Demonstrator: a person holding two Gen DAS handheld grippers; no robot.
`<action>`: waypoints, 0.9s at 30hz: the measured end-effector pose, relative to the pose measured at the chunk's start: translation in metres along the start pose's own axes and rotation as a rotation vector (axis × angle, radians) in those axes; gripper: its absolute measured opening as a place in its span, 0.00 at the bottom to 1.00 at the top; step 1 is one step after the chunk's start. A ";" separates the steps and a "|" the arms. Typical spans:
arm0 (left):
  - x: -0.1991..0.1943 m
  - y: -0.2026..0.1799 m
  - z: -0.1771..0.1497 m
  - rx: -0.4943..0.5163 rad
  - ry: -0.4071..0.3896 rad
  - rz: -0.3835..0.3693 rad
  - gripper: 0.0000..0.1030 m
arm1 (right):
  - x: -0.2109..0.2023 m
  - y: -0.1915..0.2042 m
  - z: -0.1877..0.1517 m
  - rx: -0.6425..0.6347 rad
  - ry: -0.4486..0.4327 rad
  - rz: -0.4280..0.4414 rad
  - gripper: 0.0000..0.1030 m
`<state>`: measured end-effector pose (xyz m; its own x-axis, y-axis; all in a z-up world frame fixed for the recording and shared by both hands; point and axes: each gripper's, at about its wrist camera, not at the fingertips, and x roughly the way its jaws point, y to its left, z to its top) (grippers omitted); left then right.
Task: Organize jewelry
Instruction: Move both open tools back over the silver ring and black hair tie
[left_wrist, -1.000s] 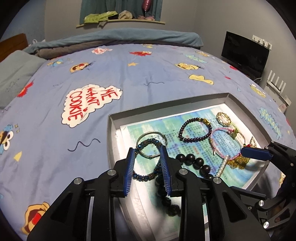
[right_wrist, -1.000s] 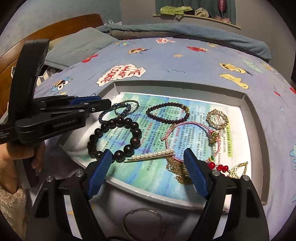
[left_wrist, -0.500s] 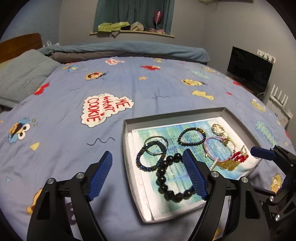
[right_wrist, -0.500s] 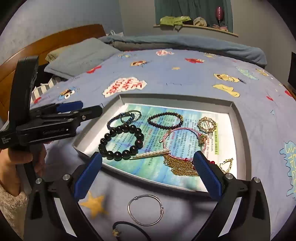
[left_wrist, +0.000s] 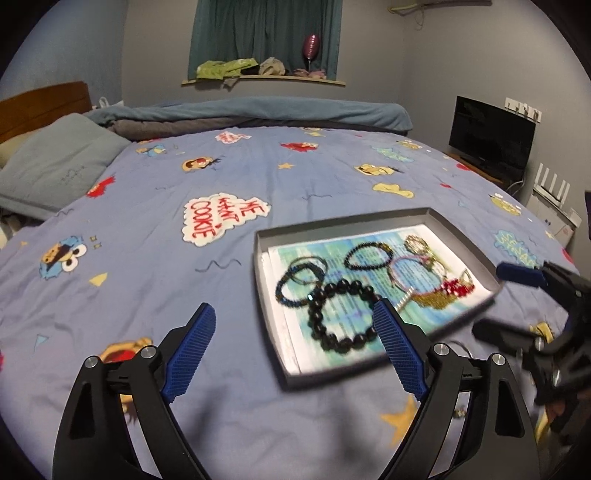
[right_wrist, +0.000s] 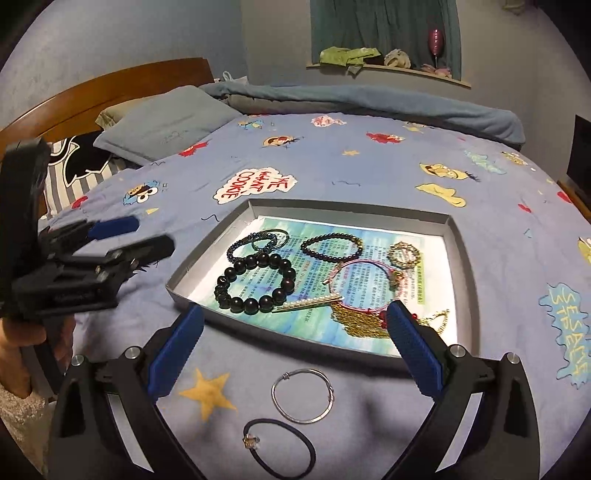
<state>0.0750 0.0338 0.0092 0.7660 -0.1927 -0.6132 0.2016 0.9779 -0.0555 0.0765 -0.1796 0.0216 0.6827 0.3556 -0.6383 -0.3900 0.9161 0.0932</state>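
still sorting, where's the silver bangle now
In the right wrist view the silver bangle lies on the bedspread, outside the tray's near wall, just beyond the hair tie.

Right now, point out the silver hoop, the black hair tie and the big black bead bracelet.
silver hoop (right_wrist: 328, 391), right wrist view, on its right arc, lying on the bedspread.
black hair tie (right_wrist: 312, 452), right wrist view, on its right side.
big black bead bracelet (right_wrist: 290, 274), right wrist view, on an upper-right bead, inside the tray.

Two black angular frames, left hand-held gripper (left_wrist: 293, 345) and right hand-held gripper (right_wrist: 295, 347); ribbed blue pads (right_wrist: 176, 349) on fingers, silver round screws at joints. Pale fuzzy sleeve (right_wrist: 20, 417) at wrist.
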 end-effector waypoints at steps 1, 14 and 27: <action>-0.003 -0.002 -0.005 -0.002 0.002 -0.006 0.85 | -0.003 -0.002 -0.001 0.001 -0.002 -0.008 0.95; -0.024 -0.025 -0.044 -0.007 0.032 -0.037 0.86 | -0.026 -0.033 -0.029 0.072 0.004 -0.030 0.95; -0.008 -0.059 -0.078 0.039 0.134 -0.079 0.86 | -0.044 -0.058 -0.044 0.122 0.000 -0.046 0.95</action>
<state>0.0093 -0.0164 -0.0437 0.6587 -0.2541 -0.7083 0.2839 0.9556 -0.0788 0.0419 -0.2560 0.0112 0.6985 0.3123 -0.6438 -0.2800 0.9473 0.1558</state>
